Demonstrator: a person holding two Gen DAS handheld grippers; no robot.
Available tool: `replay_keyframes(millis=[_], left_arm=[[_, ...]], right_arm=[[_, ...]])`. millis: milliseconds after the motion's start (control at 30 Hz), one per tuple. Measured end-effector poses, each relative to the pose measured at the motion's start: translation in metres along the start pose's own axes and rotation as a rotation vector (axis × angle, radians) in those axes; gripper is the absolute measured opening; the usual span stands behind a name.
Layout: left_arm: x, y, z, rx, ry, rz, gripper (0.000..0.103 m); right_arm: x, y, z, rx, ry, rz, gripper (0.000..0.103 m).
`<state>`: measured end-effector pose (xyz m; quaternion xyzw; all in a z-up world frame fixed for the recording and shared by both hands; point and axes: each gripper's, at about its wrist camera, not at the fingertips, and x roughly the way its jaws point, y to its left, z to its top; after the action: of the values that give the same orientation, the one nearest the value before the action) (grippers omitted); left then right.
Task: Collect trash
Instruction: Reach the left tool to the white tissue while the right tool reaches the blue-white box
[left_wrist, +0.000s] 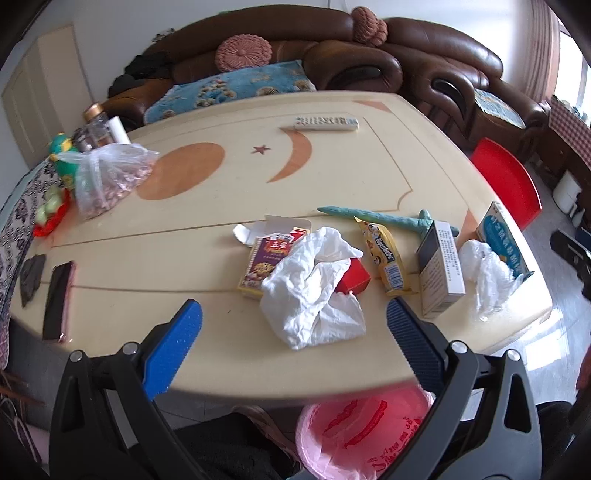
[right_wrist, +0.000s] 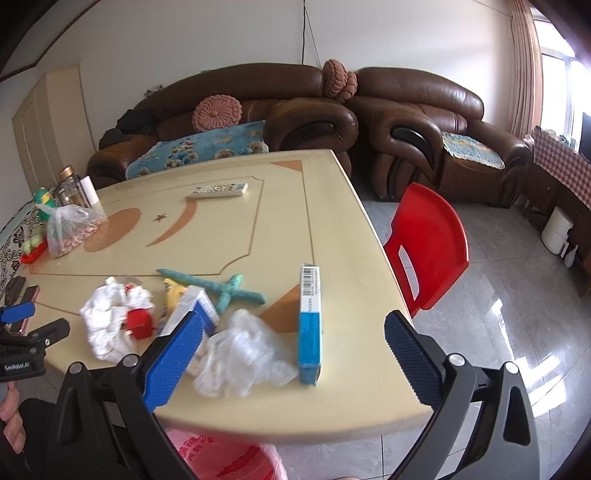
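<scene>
Left gripper (left_wrist: 293, 317) stands open and empty at the lower centre of the left wrist view; right gripper (right_wrist: 293, 330) likewise, in its own view. The crumpled white tissue paper (left_wrist: 314, 288) lies centre frame on the cream table (left_wrist: 332, 166), overlapping a small red carton (left_wrist: 356, 277). Judged light, soft, compressible, not fragile; pinch its bunched middle. A pink-lined bin (left_wrist: 369, 435) sits below the table edge
</scene>
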<state>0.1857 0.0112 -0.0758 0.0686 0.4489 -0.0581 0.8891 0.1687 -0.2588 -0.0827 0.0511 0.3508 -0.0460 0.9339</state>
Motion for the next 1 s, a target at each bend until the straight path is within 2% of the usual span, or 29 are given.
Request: replay_keyframes(millis=[133,300,500,867,1000], left_arm=[[0.023,0.001,0.006,0.014,0.016,-0.019,0.098],[0.05,-0.001,0.013,0.041,0.031,-0.005,0.098],[0.068,0.001,0.018,0.052,0.038,-0.014,0.098],[0.093,-0.002,0.018,0.082,0.061,-0.031,0.098],[0.1,-0.001,0.018,0.067,0.072,-0.042,0.097]], right_arm=[[0.027,-0.002,0.007,-0.021,0.022,-0.002,0.096],[0.06,-0.003,0.01,-0.04,0.061,0.02,0.096],[0.087,-0.006,0.01,-0.043,0.086,0.011,0.096],[0.115,-0.015,0.01,-0.003,0.136,0.032,0.082],[0.121,-0.014,0.009,-0.007,0.146,0.031,0.071]])
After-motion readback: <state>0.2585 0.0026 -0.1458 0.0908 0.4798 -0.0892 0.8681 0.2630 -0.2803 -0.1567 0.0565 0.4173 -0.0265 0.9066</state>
